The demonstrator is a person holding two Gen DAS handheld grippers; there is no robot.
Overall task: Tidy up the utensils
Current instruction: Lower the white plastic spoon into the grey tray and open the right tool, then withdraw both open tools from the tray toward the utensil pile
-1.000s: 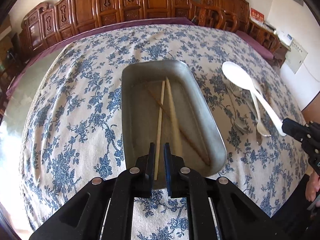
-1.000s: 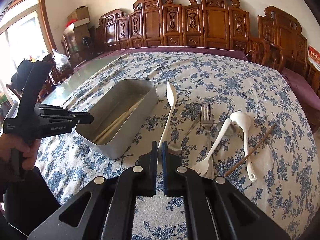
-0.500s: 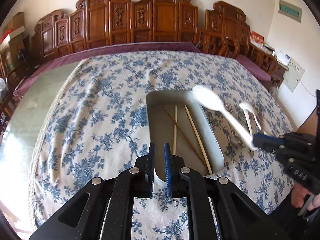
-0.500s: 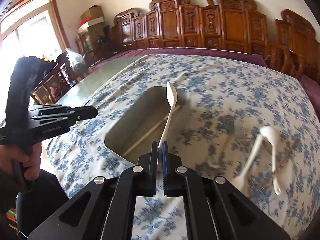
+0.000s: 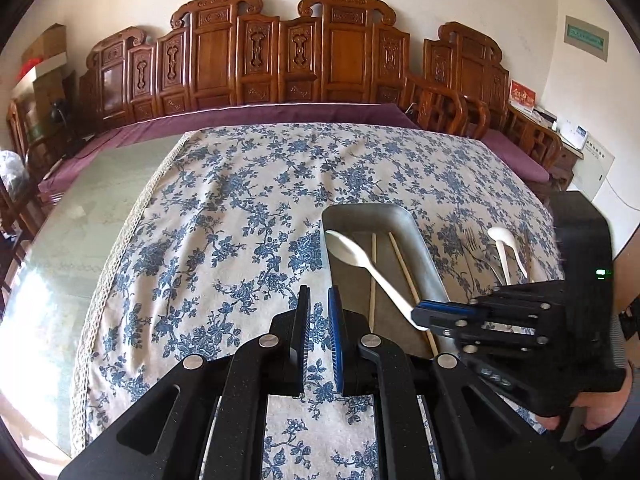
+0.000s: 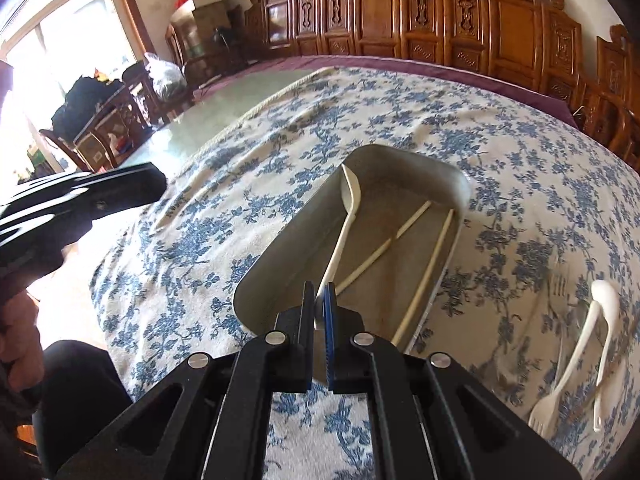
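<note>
No legible text (wall sign too blurred)

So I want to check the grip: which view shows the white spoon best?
The left wrist view: the white spoon shows side-on, bowl over the metal tray, handle pinched in the right gripper. The right wrist view shows the spoon edge-on, foreshortened.

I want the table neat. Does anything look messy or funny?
Nothing looks broken or spilled. A fork and white spoon lie crossed on the tablecloth, outside the metal tray. The right gripper holds a white spoon over it.
</note>
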